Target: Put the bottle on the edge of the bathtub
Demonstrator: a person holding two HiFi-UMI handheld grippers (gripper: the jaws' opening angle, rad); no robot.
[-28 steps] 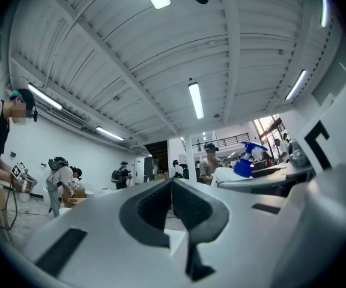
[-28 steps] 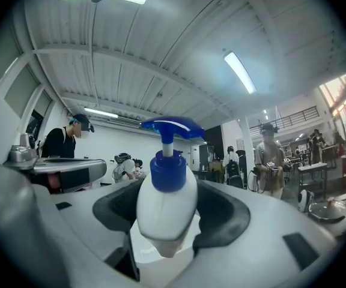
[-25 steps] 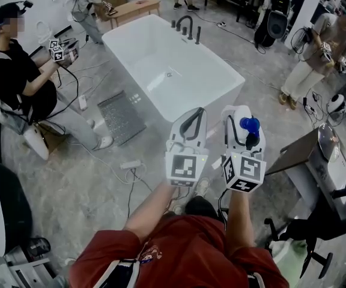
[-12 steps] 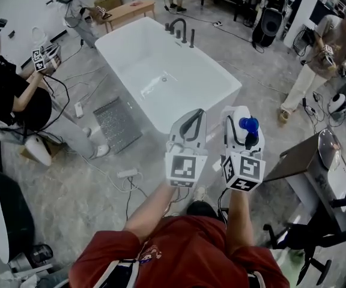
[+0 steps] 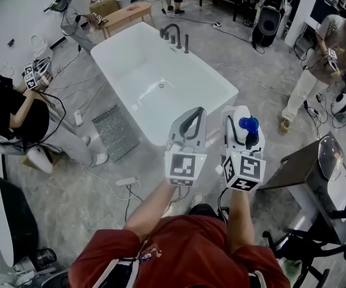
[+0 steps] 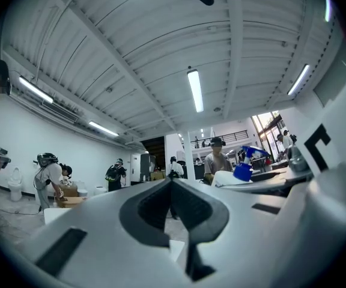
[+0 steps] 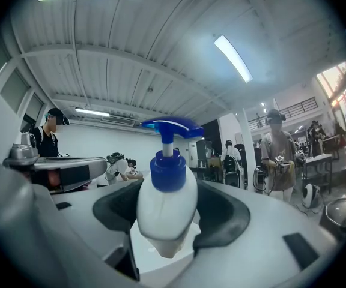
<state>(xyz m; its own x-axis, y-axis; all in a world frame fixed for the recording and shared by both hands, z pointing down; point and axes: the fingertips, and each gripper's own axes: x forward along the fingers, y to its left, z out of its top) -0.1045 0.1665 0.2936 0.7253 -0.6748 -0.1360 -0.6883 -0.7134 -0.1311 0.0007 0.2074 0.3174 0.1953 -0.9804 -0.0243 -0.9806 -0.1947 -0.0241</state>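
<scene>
Bottle [image 7: 164,203] is clamped upright in the right tongs [image 7: 167,224] for carrying to the bathtub [image 5: 216,105]; the left tongs [image 6: 173,183] are closed, empty.

white bottle [image 7: 167,212] with blue pump, held upright near the white bathtub [image 5: 182,98].

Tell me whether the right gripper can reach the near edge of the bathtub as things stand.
Probably yes, with a step closer. The right gripper, jaws shut on the bottle, faces the bathtub, and nothing visible stands between them. The left gripper beside it leaves the way free.
</scene>
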